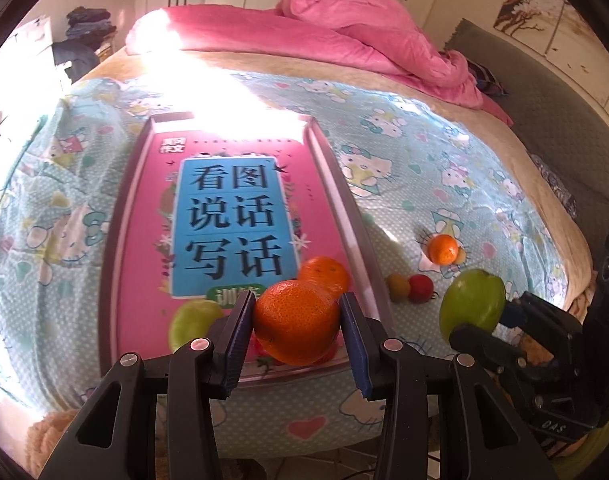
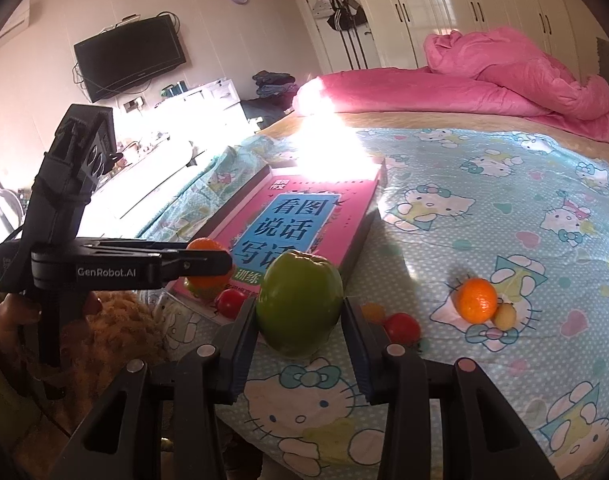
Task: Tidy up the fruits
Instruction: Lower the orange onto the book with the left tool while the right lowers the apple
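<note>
My left gripper (image 1: 296,320) is shut on a large orange (image 1: 294,324), held just above the near end of a grey tray (image 1: 336,188) with a pink book lying in it. A second orange (image 1: 324,274) and a green apple (image 1: 192,322) rest on the book. To the right, my right gripper (image 2: 300,316) is shut on another green apple (image 2: 300,304) over the bedsheet. In the right wrist view the left gripper (image 2: 214,264) shows side-on at the tray's near corner. A small orange (image 2: 476,300), a yellowish fruit (image 2: 504,316) and two cherry tomatoes (image 2: 402,328) lie on the sheet.
The tray sits on a bed with a cartoon-cat sheet (image 2: 484,208). A pink duvet (image 2: 524,72) is heaped at the far end. A red tomato (image 2: 230,303) lies at the tray's near edge. A hand (image 2: 8,316) holds the left gripper's handle.
</note>
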Action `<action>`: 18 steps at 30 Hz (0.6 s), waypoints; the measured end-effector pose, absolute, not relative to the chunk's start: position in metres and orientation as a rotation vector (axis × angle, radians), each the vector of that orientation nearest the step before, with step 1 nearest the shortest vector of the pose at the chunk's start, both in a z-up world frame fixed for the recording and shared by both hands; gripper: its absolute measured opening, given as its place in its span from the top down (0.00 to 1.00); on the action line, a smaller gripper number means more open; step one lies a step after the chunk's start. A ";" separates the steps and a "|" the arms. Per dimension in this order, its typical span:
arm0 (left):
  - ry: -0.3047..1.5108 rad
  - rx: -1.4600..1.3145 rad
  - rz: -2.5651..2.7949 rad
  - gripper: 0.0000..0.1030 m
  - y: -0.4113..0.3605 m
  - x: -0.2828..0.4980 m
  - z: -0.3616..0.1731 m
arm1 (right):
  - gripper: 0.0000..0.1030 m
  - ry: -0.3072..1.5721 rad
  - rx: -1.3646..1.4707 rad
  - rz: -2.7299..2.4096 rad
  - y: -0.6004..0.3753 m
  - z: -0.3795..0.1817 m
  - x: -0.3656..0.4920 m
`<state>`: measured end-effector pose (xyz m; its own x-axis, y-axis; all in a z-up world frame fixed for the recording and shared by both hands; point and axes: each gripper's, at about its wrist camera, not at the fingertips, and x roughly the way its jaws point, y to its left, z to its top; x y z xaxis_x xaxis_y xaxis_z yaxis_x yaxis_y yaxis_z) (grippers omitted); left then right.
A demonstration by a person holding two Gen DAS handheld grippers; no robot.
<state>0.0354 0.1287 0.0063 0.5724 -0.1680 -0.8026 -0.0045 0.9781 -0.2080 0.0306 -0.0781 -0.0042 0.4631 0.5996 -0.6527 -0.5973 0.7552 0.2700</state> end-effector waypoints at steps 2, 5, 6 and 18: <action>0.952 -0.203 -0.084 0.57 0.134 0.034 0.007 | 0.59 0.807 0.000 0.752 -0.072 -0.004 0.029; 0.943 -0.228 -0.056 0.57 0.148 0.033 0.008 | 0.59 0.811 0.004 0.773 -0.065 -0.004 0.027; 0.938 -0.238 -0.044 0.57 0.153 0.032 0.008 | 0.59 0.812 0.001 0.779 -0.061 -0.003 0.026; 0.901 -0.339 0.083 0.57 0.208 0.028 0.007 | 0.59 0.847 -0.001 0.844 -0.028 -0.008 0.021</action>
